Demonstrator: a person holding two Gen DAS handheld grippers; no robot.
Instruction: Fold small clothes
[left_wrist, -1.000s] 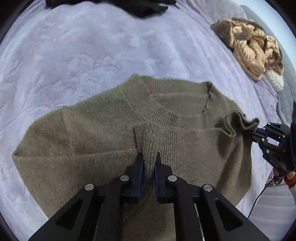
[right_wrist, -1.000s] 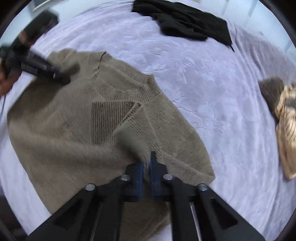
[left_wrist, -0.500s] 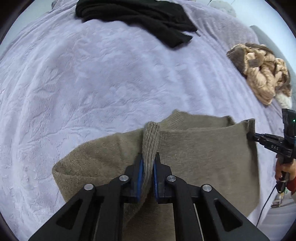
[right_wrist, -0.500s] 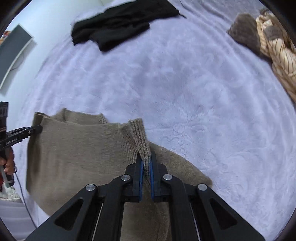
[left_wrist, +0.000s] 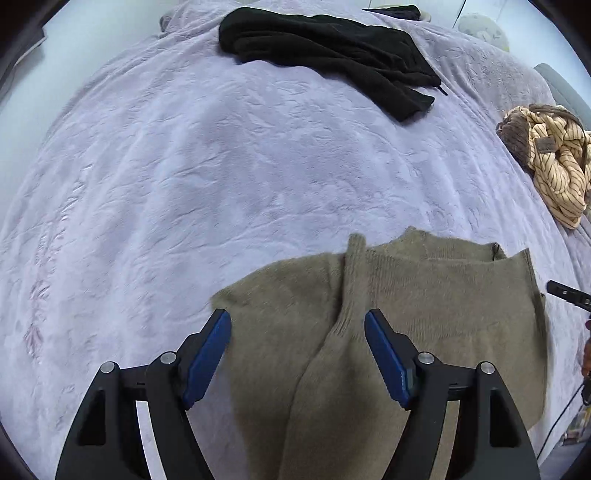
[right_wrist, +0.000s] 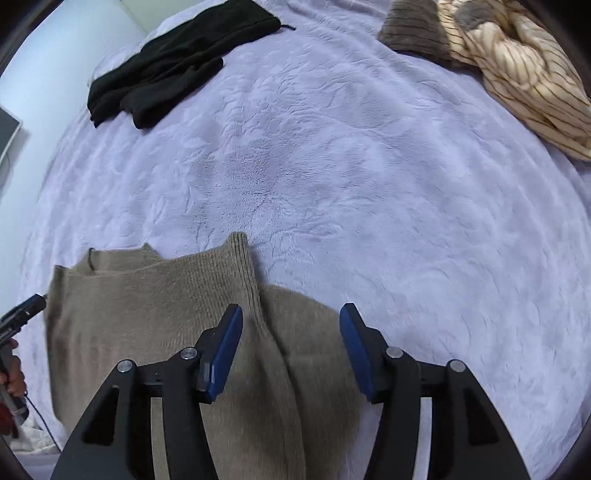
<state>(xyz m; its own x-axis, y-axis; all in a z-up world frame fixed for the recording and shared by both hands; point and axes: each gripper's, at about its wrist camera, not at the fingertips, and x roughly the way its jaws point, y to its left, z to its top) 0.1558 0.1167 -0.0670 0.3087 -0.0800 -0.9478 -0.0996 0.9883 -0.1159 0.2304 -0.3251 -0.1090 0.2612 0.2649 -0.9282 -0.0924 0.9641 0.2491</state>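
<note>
**Both claws let go of the sweater**

Half a second ago each claw was pinched tight on a ribbed sleeve end; now both have sprung wide apart and hold nothing.

One olive sweater (left_wrist: 424, 306) lies folded on the purple blanket (left_wrist: 184, 184), in the lower right of the left wrist view and the lower left of the right wrist view. Two sleeves are folded in over it, one seen in each view. In the left wrist view, one ribbed cuff (left_wrist: 356, 254) points up the frame, lying between the two blue pads of the left claw (left_wrist: 297, 332) but touching neither pad. In the right wrist view, the other cuff (right_wrist: 242, 254) lies just left of the gap of the right claw (right_wrist: 291, 325), close to its left pad.

Each claw has two black fingers with two blue pads.

Three pieces of clothing lie on the blanket in all. One black garment (left_wrist: 332, 51) sits at the top of the left wrist view, well apart from the sweater. One tan striped garment (left_wrist: 554, 162) is bunched at the right edge.

In the right wrist view, one hand (right_wrist: 13, 373) shows at the lower left edge, holding the left claw's handle.
</note>
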